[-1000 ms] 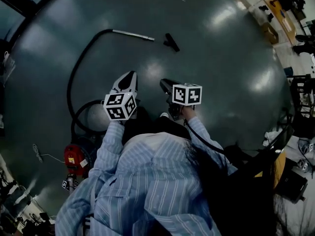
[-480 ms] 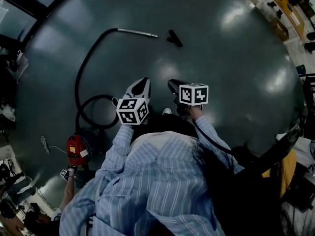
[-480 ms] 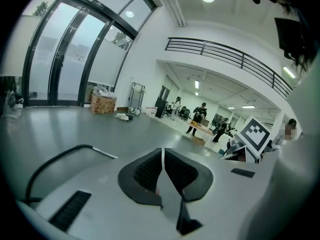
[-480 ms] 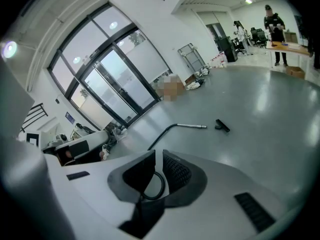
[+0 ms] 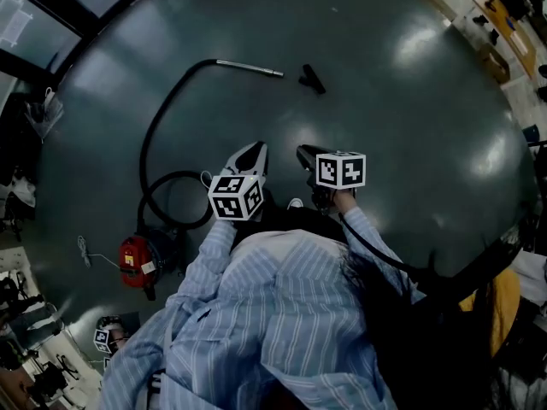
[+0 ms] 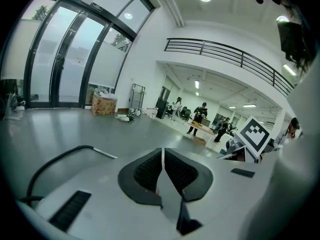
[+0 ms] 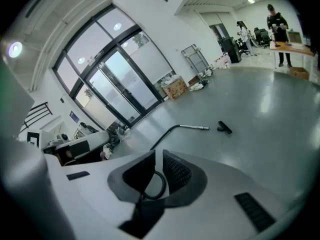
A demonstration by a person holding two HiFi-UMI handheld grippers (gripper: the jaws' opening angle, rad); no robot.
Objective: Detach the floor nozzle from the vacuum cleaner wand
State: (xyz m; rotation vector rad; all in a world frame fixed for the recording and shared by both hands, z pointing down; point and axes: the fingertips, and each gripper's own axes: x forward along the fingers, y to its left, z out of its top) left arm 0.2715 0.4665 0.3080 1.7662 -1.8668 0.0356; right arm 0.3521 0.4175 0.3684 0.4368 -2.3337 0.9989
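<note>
- The floor nozzle (image 5: 313, 79) lies on the floor, near the free end of the wand (image 5: 249, 67) but apart from it, so the detaching is judged done.
- The wand lies flat, its long axis across the head view and its free end toward the nozzle, which is slanted.
- The left claw (image 5: 255, 149) is closed on nothing; the right claw (image 5: 302, 151) is narrowly parted and empty.

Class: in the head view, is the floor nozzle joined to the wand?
No, the nozzle lies on the floor apart from the wand tip.
</note>
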